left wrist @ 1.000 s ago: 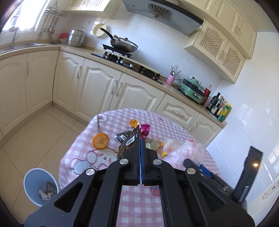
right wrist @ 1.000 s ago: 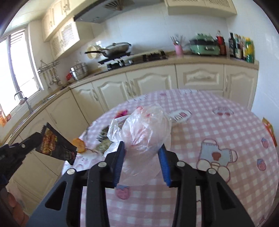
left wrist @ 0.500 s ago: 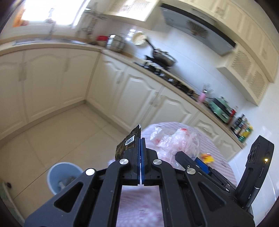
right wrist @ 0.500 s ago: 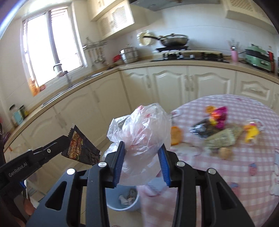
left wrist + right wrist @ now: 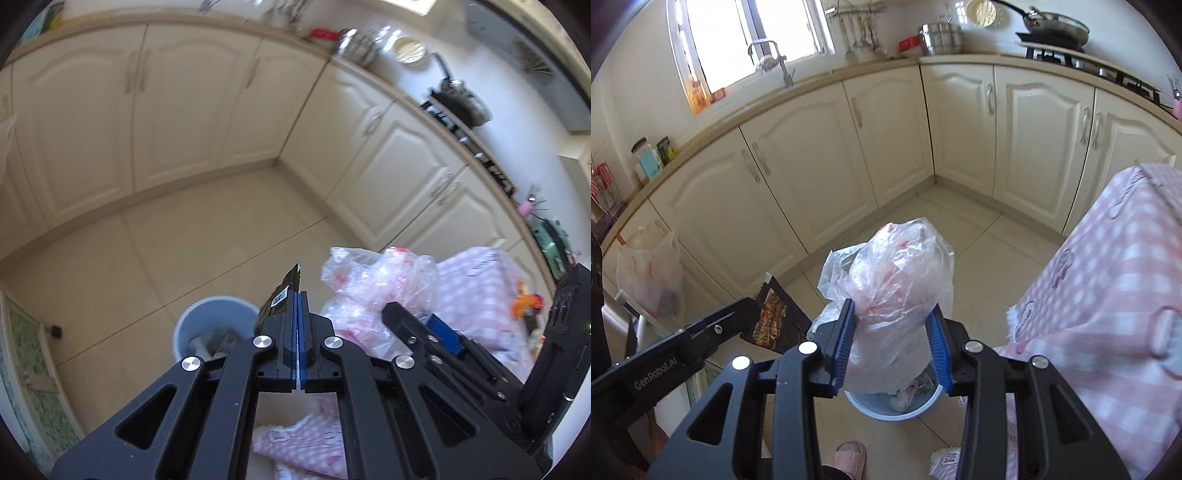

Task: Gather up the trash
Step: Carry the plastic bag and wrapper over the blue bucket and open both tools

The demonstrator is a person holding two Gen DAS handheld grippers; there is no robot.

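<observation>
Trash is held in both tools above the floor, near a pale blue bin [image 5: 218,321]. Left tool [image 5: 298,295] has its blue pads pressed together on the edge of a dark snack wrapper [image 5: 282,295]; the wrapper sticks up and to the left of the pads, its barcode label facing the camera. In the right wrist view the same wrapper [image 5: 775,317] shows its printed red and yellow face and hangs from the left tool's tip, to the left of the bag.

Right tool [image 5: 892,332] pinches a crumpled clear plastic bag [image 5: 894,280] with pink and red marks; the bag fills the gap between the two blue pads and bulges above them. From the left wrist view the bag [image 5: 373,291] sits just right of the wrapper, with the right tool's black frame below it.

Seen from the right wrist, the bin [image 5: 894,402] lies directly under the bag, mostly hidden by it; scraps lie inside. From the left wrist, the bin is just left of and below the wrapper.

A counter with a pink checked cloth [image 5: 1108,295] stands to the right, its edge near the bin. Cream cabinets [image 5: 849,147] line the walls. A pink slipper [image 5: 849,458] shows at the bottom edge. Another plastic bag [image 5: 650,273] hangs at the far left.
</observation>
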